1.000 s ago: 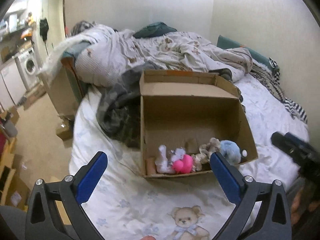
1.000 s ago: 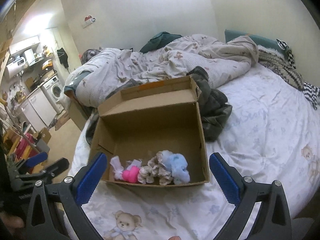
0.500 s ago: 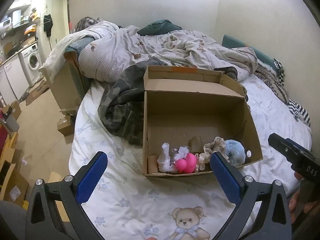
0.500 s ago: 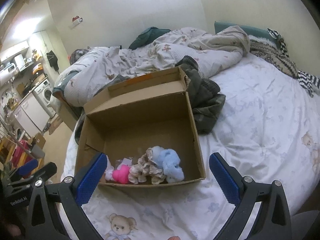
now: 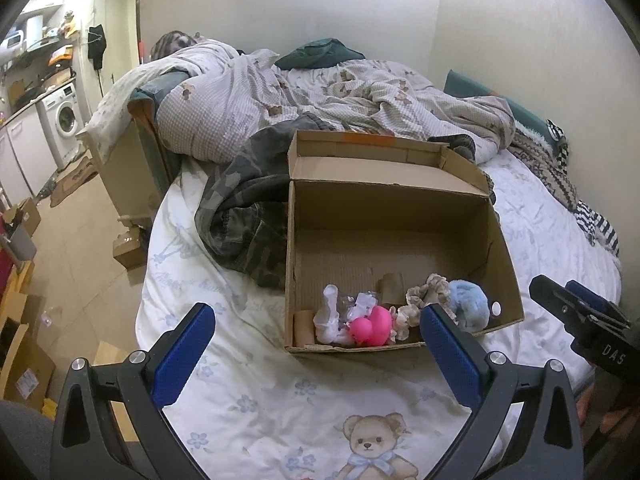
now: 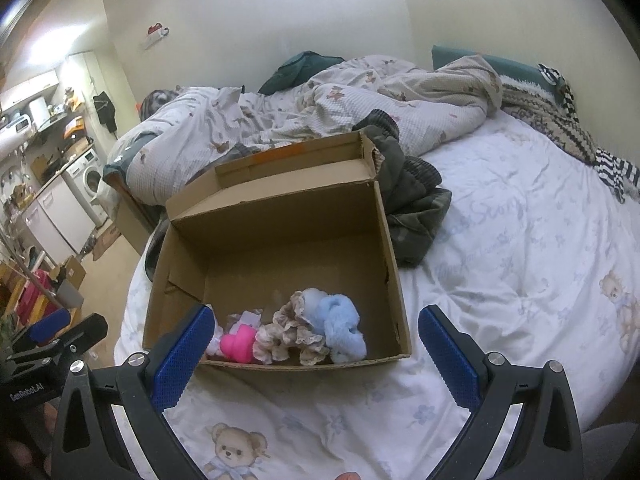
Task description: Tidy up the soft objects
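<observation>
An open cardboard box (image 5: 400, 208) (image 6: 280, 236) lies on the bed. Along its near wall sit a pink soft toy (image 5: 372, 326) (image 6: 239, 343), a beige lace scrunchie (image 5: 428, 300) (image 6: 294, 330), a fluffy light-blue scrunchie (image 5: 468, 306) (image 6: 338, 322) and white items (image 5: 330, 316). My left gripper (image 5: 318, 346) stands open just in front of the box with nothing between its fingers. My right gripper (image 6: 312, 346) is open too, in front of the box's near edge, empty. Each gripper shows at the edge of the other's view.
A camouflage jacket (image 5: 244, 216) (image 6: 412, 208) lies against the box's far side. Rumpled duvet (image 5: 320, 100) covers the back of the bed. Striped and knitted cloths (image 6: 580, 136) lie at the far right. Floor with boxes (image 5: 24, 344) and a washing machine (image 5: 64, 120) is left.
Both cameras have risen and tilted slightly, so the box sits a little lower and more centred. Objects in the box have not moved. Both grippers stay open.
</observation>
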Tool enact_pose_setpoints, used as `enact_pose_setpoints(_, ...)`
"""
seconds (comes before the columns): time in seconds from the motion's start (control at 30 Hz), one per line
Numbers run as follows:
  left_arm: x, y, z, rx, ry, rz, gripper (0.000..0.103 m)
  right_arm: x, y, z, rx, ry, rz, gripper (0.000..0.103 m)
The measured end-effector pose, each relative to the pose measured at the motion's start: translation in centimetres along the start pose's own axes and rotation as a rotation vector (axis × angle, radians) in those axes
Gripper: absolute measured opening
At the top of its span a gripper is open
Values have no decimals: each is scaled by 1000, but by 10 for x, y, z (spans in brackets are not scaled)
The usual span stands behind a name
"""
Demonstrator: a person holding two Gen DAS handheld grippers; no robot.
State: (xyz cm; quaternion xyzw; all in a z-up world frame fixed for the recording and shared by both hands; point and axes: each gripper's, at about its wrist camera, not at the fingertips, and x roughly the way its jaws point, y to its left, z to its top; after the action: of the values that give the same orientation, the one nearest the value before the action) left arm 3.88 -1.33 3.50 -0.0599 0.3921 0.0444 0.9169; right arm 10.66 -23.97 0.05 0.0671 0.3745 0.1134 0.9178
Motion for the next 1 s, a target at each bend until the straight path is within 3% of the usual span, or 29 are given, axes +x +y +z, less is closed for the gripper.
enact_pose_setpoints(1.0,-2,-8,1,-3,-11,-9,102,3,1,0,-11,12,-2,103)
